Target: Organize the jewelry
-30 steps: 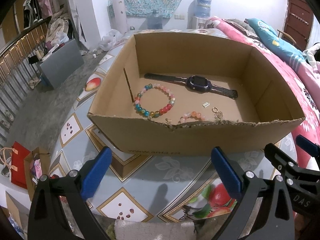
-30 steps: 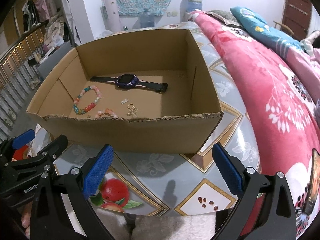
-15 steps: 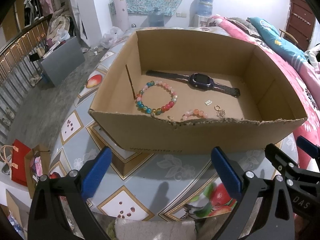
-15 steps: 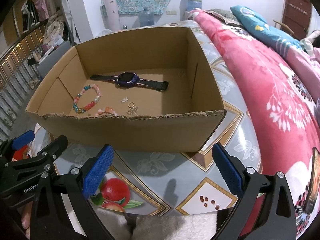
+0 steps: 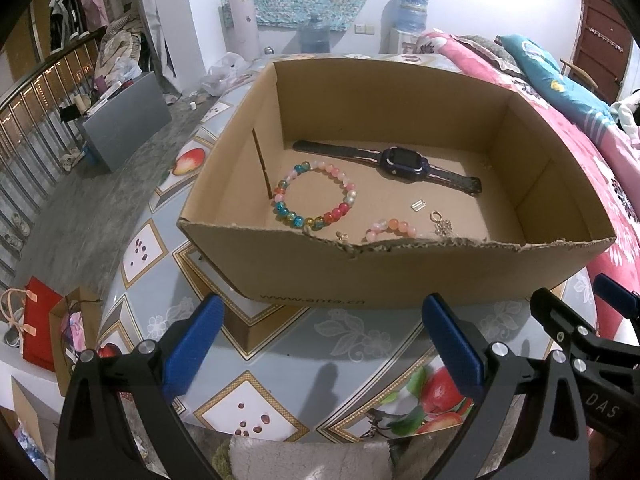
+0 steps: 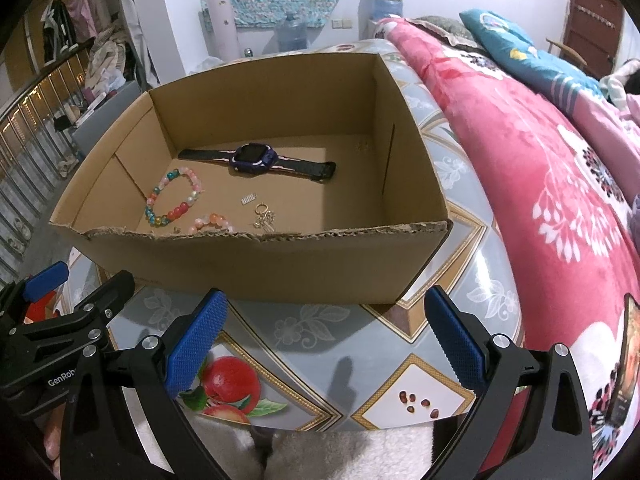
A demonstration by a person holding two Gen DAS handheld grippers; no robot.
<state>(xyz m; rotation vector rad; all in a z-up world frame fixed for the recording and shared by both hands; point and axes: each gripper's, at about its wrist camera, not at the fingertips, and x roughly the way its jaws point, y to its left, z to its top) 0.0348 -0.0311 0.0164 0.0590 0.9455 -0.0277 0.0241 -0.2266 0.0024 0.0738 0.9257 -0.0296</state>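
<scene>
An open cardboard box (image 5: 360, 276) (image 6: 280, 264) stands on the patterned table. On its floor lie a dark watch (image 5: 394, 161) (image 6: 256, 159), a multicoloured bead bracelet (image 5: 316, 199) (image 6: 176, 198), a pink bead bracelet (image 5: 390, 229) (image 6: 214, 222) partly hidden by the near wall, a small silver clasp (image 5: 417, 205) (image 6: 248, 199) and a gold ring with chain (image 5: 440, 222) (image 6: 264, 216). My left gripper (image 5: 324, 344) hangs open in front of the box, holding nothing. My right gripper (image 6: 326, 340) is open too, beside it on the right.
The table (image 5: 280, 356) has a fruit-pattern cover. A bed with a pink floral blanket (image 6: 540, 152) borders the right side. Left of the table the floor drops away, with a metal railing (image 5: 28, 128), a grey case (image 5: 124, 124) and a red bag (image 5: 38, 328).
Both grippers have risen slightly, so more of the box floor and the jewelry shows over the near wall. Nothing in the box has moved.
</scene>
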